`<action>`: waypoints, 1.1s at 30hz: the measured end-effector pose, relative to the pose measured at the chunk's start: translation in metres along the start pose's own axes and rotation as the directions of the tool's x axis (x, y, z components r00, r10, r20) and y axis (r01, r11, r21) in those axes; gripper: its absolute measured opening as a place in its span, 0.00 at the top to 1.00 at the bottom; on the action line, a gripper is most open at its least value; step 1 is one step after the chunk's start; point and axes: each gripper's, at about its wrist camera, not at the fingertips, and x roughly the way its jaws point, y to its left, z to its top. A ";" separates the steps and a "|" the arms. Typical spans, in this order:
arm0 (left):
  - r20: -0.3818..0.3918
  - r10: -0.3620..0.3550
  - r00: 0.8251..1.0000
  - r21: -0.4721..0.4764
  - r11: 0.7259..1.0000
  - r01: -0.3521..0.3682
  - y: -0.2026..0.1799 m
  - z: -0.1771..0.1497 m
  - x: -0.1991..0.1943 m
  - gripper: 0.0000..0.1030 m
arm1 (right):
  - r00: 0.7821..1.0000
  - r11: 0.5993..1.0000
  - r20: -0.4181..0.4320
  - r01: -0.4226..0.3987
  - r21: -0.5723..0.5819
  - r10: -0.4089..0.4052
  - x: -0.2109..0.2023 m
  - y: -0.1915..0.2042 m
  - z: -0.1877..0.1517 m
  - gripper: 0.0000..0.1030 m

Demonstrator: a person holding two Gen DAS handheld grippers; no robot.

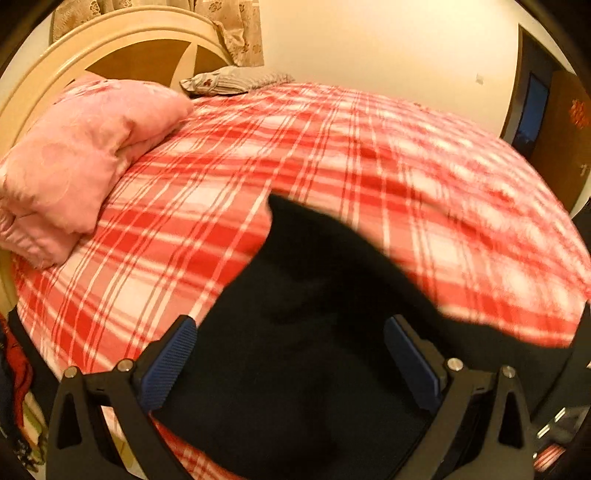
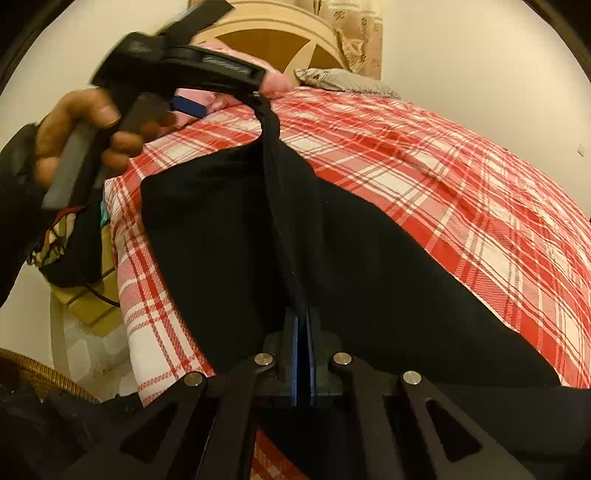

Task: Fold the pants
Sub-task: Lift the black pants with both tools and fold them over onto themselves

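Observation:
Black pants (image 2: pixel 221 221) lie on the red and white plaid bed (image 2: pixel 461 192). My right gripper (image 2: pixel 303 317) is shut on a fold of the pants. A taut ridge of cloth runs from its blue pads up to my left gripper (image 2: pixel 223 99), which a hand (image 2: pixel 74 122) holds above the bed's left side. The ridge ends at one finger of that gripper; whether it is caught there I cannot tell. In the left wrist view the left gripper (image 1: pixel 290 325) is open, its blue pads (image 1: pixel 173 362) wide apart, with the black pants (image 1: pixel 295 387) spread below and between them, not pinched.
A folded pink quilt (image 1: pixel 74 155) lies at the bed's far left beside a cream headboard (image 1: pixel 129 33). A grey pillow (image 1: pixel 229 81) sits at the head. A wicker basket (image 2: pixel 37 369) stands by the bed's near left corner. A dark doorway (image 1: pixel 535 110) is at the right.

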 end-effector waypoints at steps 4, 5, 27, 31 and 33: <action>-0.026 -0.063 0.998 -0.030 0.998 0.063 -0.002 0.024 0.016 0.00 | 1.000 1.000 0.008 0.005 0.009 -0.005 -0.001 0.002 -0.003 0.96; -0.043 -0.079 0.996 -0.042 0.996 0.077 -0.002 0.029 0.024 0.00 | 1.000 1.000 0.007 0.008 0.006 -0.008 0.000 0.002 -0.004 0.96; 0.002 -0.342 0.940 -0.264 0.906 0.331 0.024 0.017 0.014 0.86 | 0.994 0.998 0.089 -0.059 0.013 0.058 -0.058 -0.004 0.006 0.96; 0.050 -0.320 0.946 -0.237 0.917 0.322 0.037 0.000 -0.024 0.86 | 0.995 0.997 0.059 -0.076 -0.001 0.076 -0.054 0.005 -0.010 0.96; 0.053 -0.290 0.956 -0.228 0.928 0.294 0.041 -0.011 -0.033 0.86 | 0.996 0.996 0.039 -0.084 0.001 0.084 -0.049 0.008 -0.019 0.96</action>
